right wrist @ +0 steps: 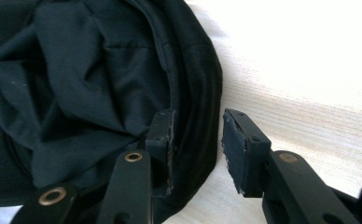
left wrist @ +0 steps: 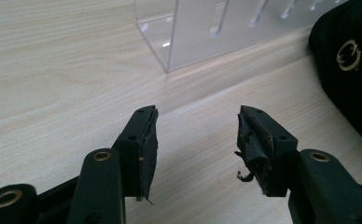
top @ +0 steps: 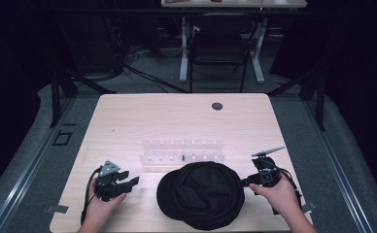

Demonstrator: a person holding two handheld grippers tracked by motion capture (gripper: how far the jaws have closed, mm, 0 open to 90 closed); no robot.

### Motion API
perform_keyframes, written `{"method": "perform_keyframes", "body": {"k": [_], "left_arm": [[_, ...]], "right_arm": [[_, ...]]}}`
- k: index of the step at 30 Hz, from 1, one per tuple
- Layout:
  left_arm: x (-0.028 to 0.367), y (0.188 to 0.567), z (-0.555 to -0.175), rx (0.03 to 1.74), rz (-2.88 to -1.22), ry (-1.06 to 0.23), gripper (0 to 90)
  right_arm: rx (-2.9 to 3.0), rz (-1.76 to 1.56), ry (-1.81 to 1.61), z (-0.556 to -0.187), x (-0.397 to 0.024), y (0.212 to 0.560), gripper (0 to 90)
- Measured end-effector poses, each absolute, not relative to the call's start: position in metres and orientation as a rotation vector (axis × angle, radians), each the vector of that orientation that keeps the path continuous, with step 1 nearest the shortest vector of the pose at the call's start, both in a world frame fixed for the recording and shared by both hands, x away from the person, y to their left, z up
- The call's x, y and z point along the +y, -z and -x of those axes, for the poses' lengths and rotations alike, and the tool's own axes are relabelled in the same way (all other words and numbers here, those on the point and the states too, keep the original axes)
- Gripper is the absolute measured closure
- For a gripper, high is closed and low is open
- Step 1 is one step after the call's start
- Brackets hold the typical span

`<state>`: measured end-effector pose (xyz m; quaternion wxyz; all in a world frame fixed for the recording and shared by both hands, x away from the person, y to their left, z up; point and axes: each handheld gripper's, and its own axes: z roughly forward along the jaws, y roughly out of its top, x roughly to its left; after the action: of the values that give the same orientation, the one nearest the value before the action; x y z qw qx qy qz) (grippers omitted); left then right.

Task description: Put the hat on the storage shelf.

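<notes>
A black cap (top: 201,194) lies upside down on the wooden table (top: 128,121), near the front edge. My right gripper (top: 242,183) reaches it from the right. In the right gripper view the right gripper (right wrist: 198,140) straddles the rim of the cap (right wrist: 86,84): one jaw sits inside against the lining, the other stands outside with a gap to the rim. My left gripper (top: 130,177) rests left of the cap, open and holding nothing. From the left gripper view, the left gripper (left wrist: 198,135) points over bare wood, with the cap (left wrist: 351,70) at the far right.
A clear acrylic rack (top: 181,151) with slots stands just behind the cap, close ahead of the left gripper as the rack (left wrist: 207,32). A round cable hole (top: 217,106) sits at the table's far side. A dark chair (top: 220,43) stands beyond the table.
</notes>
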<state>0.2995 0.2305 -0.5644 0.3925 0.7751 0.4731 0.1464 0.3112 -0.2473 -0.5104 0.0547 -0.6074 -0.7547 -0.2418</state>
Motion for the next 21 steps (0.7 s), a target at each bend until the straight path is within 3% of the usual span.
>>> {"method": "perform_keyframes", "body": {"k": [11, 16, 21], "left_arm": [[0.23, 0.565, -0.3, 1.206, -1.965, -0.365, 48.0], [0.229, 0.566, -0.3, 1.201, -1.969, -0.367, 48.0], [0.229, 0.566, -0.3, 1.208, -1.965, -0.362, 47.9]], "right_arm": [[-2.247, 1.831, 0.688, -0.324, -0.249, 0.515, 70.4], [-2.234, 1.813, 0.672, -0.33, -0.248, 0.519, 78.3], [-2.219, 1.801, 0.688, -0.334, -0.247, 0.522, 78.3]]}}
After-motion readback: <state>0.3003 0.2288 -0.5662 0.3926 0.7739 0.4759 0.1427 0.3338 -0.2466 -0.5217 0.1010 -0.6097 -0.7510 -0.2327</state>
